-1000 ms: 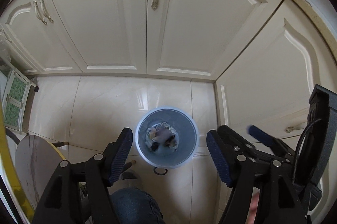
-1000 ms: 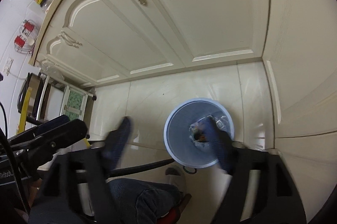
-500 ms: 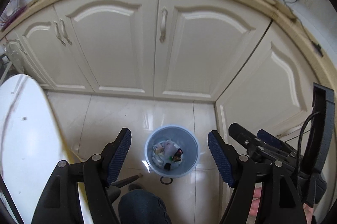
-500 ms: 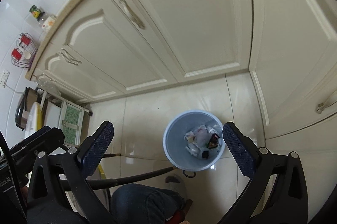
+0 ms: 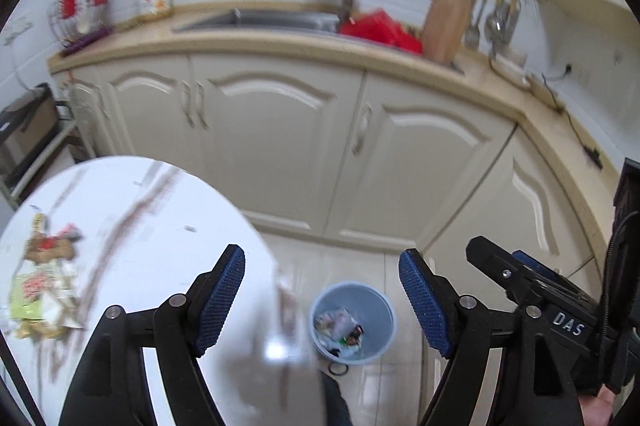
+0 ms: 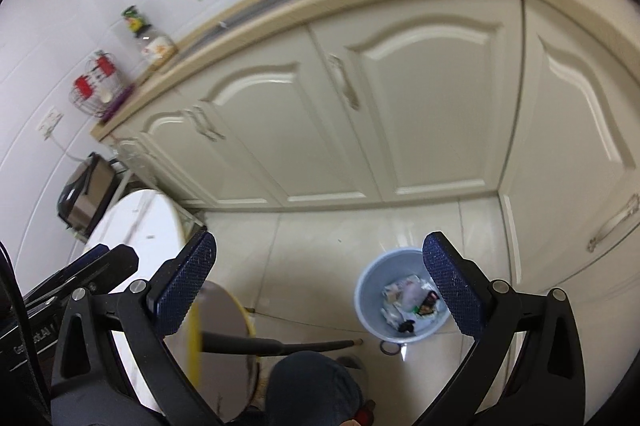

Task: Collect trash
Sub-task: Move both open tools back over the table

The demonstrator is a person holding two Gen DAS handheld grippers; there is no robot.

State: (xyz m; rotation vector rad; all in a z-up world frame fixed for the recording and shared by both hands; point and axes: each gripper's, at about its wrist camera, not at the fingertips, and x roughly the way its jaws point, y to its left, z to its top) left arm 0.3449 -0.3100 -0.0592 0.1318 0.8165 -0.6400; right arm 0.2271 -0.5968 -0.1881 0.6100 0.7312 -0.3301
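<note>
Both cameras have tilted up since a second ago: the counter, sink and window now fill the upper frame, and the blue trash bin [image 5: 352, 322] sits smaller and lower on the tiled floor [image 6: 320, 258]. The round white table [image 5: 132, 226], then only a sliver at the edge, has swung broadly into the left wrist view.

The left gripper [image 5: 322, 302] hangs above the bin with its blue-padded tongs spread wide and nothing between them. The right gripper [image 6: 320, 290] is likewise spread and empty, its right pad overlapping the bin's rim in that view.

Inside the bin lie crumpled wrappers [image 6: 408, 302] (white, pale pink and dark pieces, too small to tell apart). Up on the table, well to the left of the bin, a blurred heap of wrappers and scraps [image 5: 40, 282] rests near the table's left edge.

Behind the bin stand cream cabinet doors [image 5: 280, 146], meeting at a corner just to its right. A small dark ring [image 5: 338, 370] lies on the floor against the bin's near side. The person's knee [image 6: 316, 386] shows directly below the bin.
</note>
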